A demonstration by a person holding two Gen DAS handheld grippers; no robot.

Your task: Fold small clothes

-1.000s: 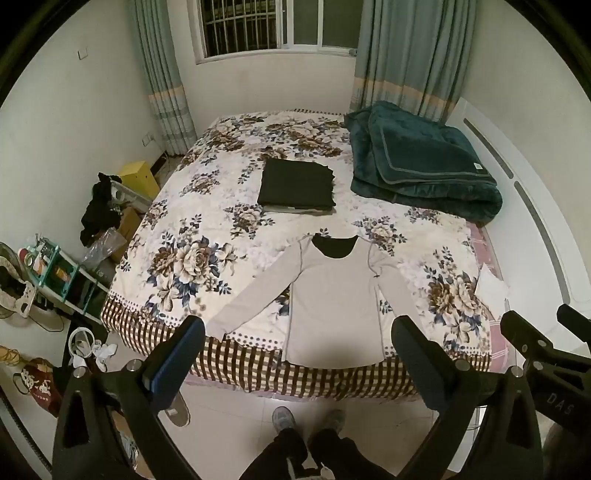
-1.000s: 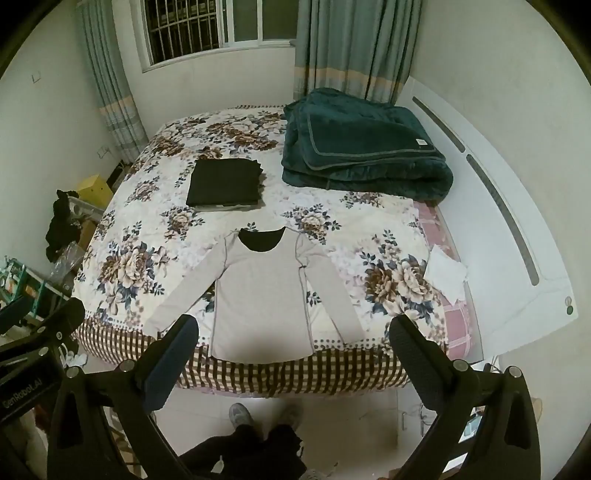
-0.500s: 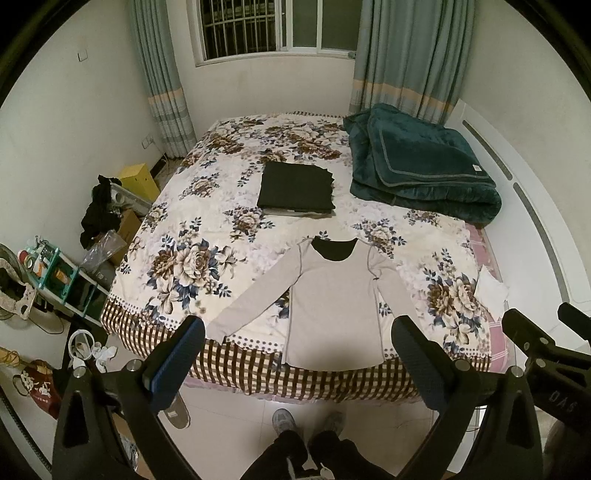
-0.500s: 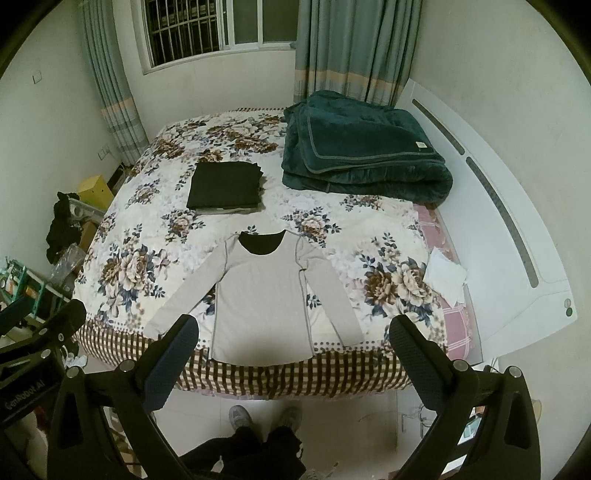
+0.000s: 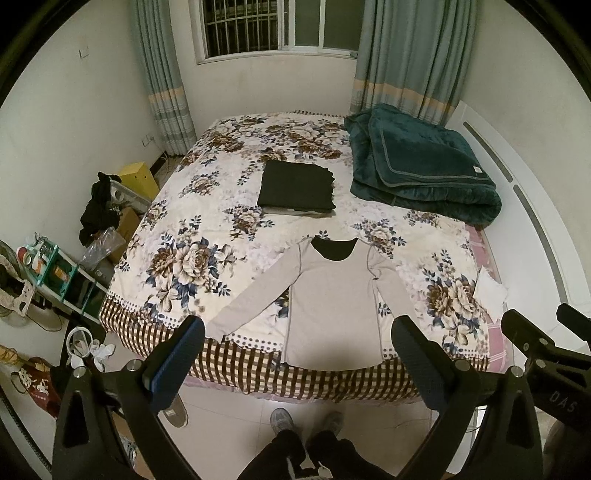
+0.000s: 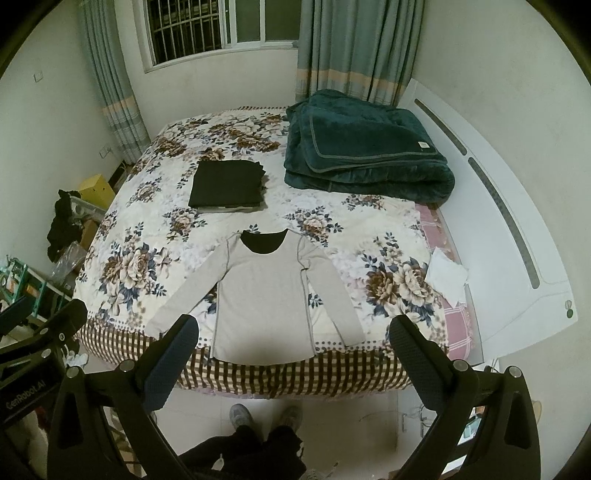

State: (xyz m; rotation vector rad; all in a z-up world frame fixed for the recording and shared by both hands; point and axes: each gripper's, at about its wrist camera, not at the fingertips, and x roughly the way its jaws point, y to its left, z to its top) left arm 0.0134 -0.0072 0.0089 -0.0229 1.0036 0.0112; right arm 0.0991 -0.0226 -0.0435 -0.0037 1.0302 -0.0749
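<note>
The shirt [image 5: 332, 295] lies flat at the bed's [image 5: 192, 236] near edge, at 12 o'clock from you, sleeves spread toward 8 and 4, hem over the checked border. You haven't started folding, I judge. Your left gripper [image 5: 297, 354] and right gripper [image 6: 293, 350] hover well above it, fingers wide apart, holding nothing. Next you likely need to drop low and pinch a sleeve cuff, then carry it across the body. A folded dark garment [image 5: 297, 186] sits at 12 beyond. The left gripper's body [image 6: 26, 395] reads "GenRobot.AI".

floral bedspread [image 5: 207, 236], green quilt [image 5: 421, 166], barred window [image 5: 273, 26], yellow box [image 5: 140, 179]
</note>
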